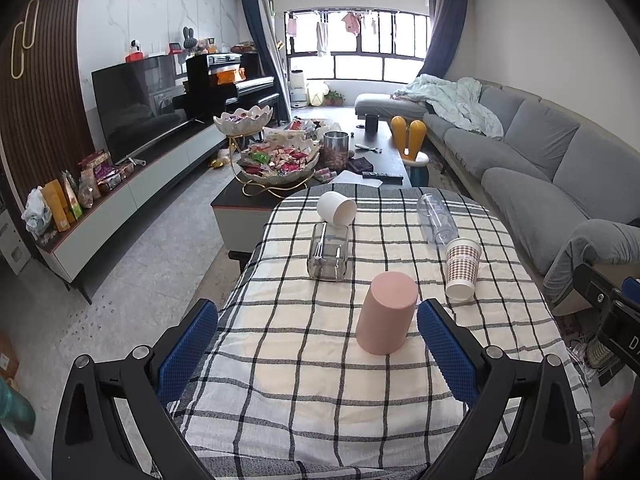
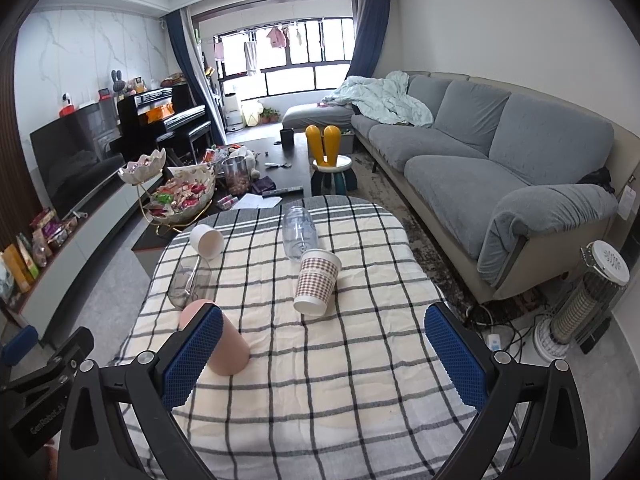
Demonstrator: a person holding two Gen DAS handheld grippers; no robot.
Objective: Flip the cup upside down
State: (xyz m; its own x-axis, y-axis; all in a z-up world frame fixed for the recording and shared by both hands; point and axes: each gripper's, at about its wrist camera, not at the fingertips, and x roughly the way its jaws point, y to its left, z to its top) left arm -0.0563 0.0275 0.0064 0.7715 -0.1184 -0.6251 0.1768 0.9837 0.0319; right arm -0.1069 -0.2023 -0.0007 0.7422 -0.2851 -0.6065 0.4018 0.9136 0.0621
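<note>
The pink cup [image 1: 386, 312] stands mouth-down on the checked tablecloth [image 1: 320, 380], nearest to me of five vessels I count. Going left to right: a clear glass jar [image 1: 329, 256] on its side, a white cup [image 1: 337, 209] tipped over just behind it, the pink cup, a checked paper cup [image 1: 462, 268] standing upside down, and a clear plastic bottle [image 1: 436, 219] lying behind that. My left gripper [image 1: 318, 354] is spread wide and empty, the pink cup just ahead, near its right finger. My right gripper [image 2: 324, 356] is also wide apart, holding nothing; its left finger [image 2: 192, 356] covers part of the pink cup. Only the right view shows the heater [image 2: 580, 304] on the floor beside the grey sofa [image 2: 500, 176].
</note>
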